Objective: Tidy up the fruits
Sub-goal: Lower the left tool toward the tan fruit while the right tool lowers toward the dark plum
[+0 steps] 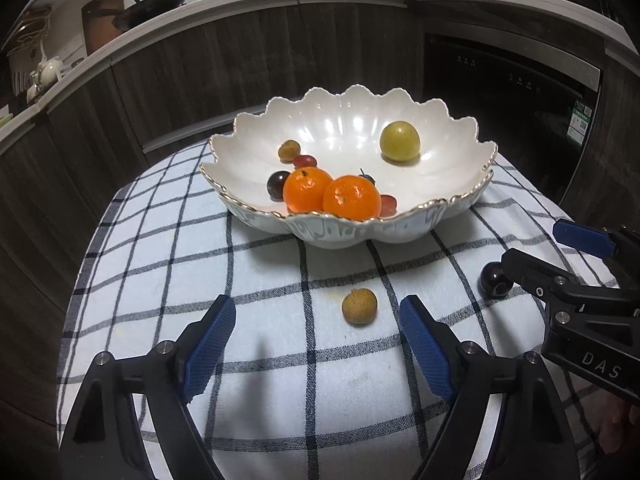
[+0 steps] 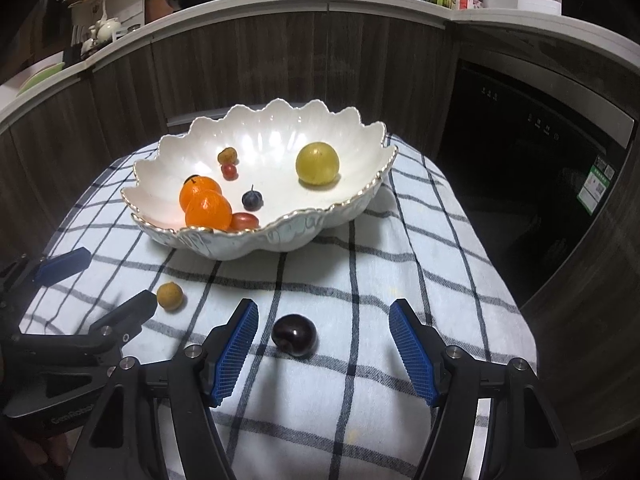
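Note:
A white scalloped bowl (image 1: 460, 204) (image 2: 320, 228) stands on a checked cloth. It holds two oranges (image 1: 332, 194) (image 2: 206, 206), a yellow-green fruit (image 1: 399, 141) (image 2: 317, 163), a longan, and several small dark and red fruits. A loose longan (image 1: 359, 306) (image 2: 169, 296) lies on the cloth just ahead of my open, empty left gripper (image 1: 318, 320). A dark plum (image 1: 495, 281) (image 2: 294, 335) lies between the fingers of my open right gripper (image 2: 324, 322), touching neither pad.
The checked cloth (image 1: 260, 264) (image 2: 420, 272) covers a small round table with edges falling off on both sides. Dark kitchen cabinets (image 1: 248, 72), a counter with pans and jars, and a black appliance (image 2: 532, 168) stand behind.

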`<act>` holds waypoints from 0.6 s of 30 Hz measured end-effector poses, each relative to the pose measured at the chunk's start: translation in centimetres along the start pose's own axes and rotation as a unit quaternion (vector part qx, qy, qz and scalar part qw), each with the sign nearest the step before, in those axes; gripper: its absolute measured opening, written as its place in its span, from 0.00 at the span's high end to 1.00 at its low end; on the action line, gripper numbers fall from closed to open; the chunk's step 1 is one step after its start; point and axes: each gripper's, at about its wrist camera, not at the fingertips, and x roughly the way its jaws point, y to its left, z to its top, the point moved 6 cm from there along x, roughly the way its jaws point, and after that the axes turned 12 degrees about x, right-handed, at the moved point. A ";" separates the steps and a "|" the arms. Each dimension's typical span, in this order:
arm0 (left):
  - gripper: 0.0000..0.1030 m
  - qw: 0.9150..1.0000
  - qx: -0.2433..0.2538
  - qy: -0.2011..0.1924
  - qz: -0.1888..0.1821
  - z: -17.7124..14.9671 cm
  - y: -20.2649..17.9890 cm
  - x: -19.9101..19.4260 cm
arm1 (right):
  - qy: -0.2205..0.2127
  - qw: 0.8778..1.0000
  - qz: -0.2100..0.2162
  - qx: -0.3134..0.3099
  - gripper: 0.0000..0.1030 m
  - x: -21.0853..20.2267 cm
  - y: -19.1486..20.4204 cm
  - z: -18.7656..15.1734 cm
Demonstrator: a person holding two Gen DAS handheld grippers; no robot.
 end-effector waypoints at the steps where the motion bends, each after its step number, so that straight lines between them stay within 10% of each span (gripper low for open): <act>1: 0.23 1.000 0.000 -0.001 -0.004 0.0 -0.1 0.1 | 0.001 1.000 0.000 0.000 0.33 0.1 -0.1 -0.1; 18: 0.32 0.999 -0.024 0.009 -0.028 -0.3 -0.3 1.4 | 0.010 1.000 0.016 0.009 0.34 1.0 0.0 -0.8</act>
